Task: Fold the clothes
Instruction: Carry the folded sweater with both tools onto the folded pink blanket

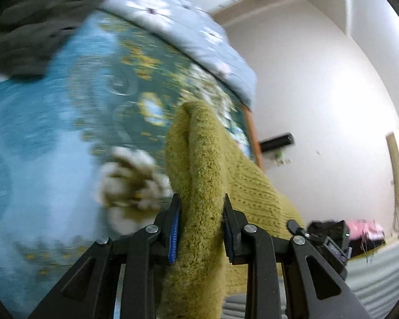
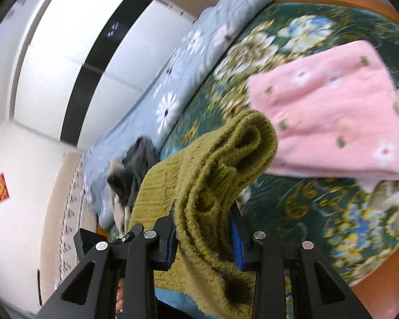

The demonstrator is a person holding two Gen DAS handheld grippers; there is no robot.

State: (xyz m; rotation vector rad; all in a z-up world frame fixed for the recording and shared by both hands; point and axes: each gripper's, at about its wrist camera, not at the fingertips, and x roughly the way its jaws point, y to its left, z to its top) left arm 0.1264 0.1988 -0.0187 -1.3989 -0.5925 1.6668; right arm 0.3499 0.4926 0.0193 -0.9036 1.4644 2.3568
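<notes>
At six o'clock in both views, left gripper point(image 1: 201, 228) and right gripper point(image 2: 204, 235) jaws clamp narrowly on the sweater point(image 1: 199, 175) point(image 2: 212, 164)

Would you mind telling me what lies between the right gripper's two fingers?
A bunched fold of the olive sweater fills the gap of the right gripper, clamped by both fingers, as the right wrist view shows.

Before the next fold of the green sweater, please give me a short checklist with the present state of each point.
1. Left gripper shut on green sweater: ok.
2. Right gripper shut on the sweater: ok.
3. Sweater lifted off the floral bedspread: ok.
4. Sweater spread flat between the grippers: not ok, bunched.
5. Landing spot apart from the pink folded garment: cannot tell.
</notes>
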